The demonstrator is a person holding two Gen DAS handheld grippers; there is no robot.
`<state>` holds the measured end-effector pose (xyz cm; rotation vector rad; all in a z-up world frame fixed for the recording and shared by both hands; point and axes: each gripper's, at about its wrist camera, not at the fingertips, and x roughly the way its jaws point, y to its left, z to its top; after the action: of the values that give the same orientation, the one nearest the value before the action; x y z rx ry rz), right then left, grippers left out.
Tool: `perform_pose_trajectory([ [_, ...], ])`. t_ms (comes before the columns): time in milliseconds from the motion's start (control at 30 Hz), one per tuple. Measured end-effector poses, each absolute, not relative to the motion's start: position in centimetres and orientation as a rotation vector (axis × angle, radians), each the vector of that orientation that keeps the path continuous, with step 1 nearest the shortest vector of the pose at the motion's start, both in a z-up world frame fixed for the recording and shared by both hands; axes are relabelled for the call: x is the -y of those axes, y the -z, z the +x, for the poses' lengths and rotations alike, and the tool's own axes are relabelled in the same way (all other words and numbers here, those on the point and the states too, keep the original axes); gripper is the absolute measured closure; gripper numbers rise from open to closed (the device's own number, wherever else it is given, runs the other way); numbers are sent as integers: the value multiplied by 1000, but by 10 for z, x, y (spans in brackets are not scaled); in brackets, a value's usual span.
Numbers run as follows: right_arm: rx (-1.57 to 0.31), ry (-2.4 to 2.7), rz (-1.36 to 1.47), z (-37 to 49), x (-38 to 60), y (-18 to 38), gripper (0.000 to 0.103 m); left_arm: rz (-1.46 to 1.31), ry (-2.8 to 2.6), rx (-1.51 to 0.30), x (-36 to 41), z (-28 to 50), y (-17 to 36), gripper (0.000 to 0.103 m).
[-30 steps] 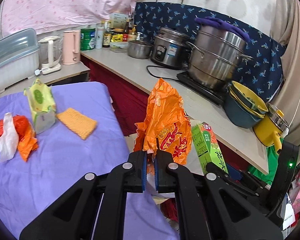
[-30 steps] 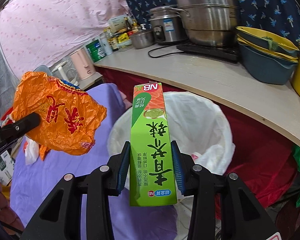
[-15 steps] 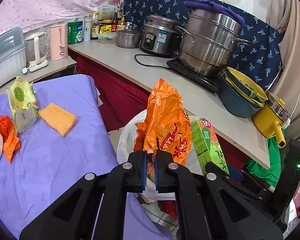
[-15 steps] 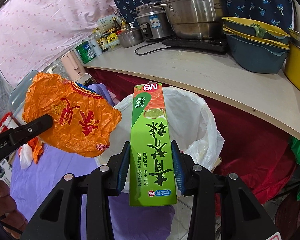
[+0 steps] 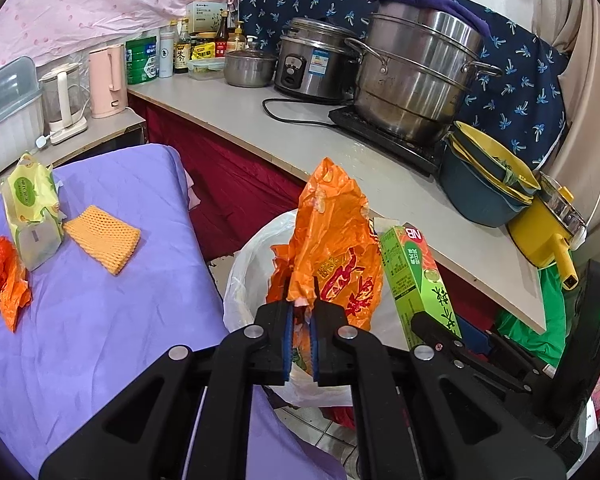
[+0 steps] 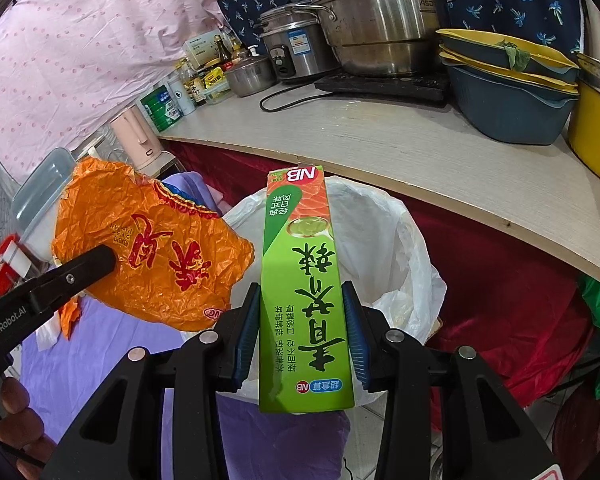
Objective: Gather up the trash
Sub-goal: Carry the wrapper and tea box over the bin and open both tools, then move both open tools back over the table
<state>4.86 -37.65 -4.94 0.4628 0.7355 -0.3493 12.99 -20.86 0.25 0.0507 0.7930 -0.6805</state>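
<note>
My left gripper (image 5: 300,320) is shut on a crumpled orange plastic bag (image 5: 336,248), held over the near rim of a bin lined with a white bag (image 5: 252,264). The orange bag also shows in the right wrist view (image 6: 156,252). My right gripper (image 6: 300,320) is shut on a tall green carton (image 6: 304,292), held upright above the white-lined bin (image 6: 384,248). The carton also shows in the left wrist view (image 5: 416,276), right of the orange bag.
A purple-covered table (image 5: 92,320) at the left holds a wipes pack (image 5: 32,208), an orange mesh pad (image 5: 104,236) and orange and white scraps (image 5: 8,276). A counter (image 5: 340,148) behind the bin carries pots (image 5: 412,76), bowls (image 5: 484,188) and bottles.
Both grippers have moved toward the bin with their loads. The bin now lies under the orange bag and the carton. Both grips are unchanged.
</note>
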Motion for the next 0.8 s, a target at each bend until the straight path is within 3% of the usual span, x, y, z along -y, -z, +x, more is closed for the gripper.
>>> perform_pose_trajectory([
  [167,-731,353,454,52,376,48,64,51,678,-782,212,131,-2,94],
  [367,-703,382,449,52,374,42,57,61,658,-760,213,131,-7,78],
  [433,-696,378,451,50,373,39,56,52,648,-757,210,132,-8,68],
  [800,-676,355,436,50,360,24,51,15,616,-751,190,134,-14,67],
])
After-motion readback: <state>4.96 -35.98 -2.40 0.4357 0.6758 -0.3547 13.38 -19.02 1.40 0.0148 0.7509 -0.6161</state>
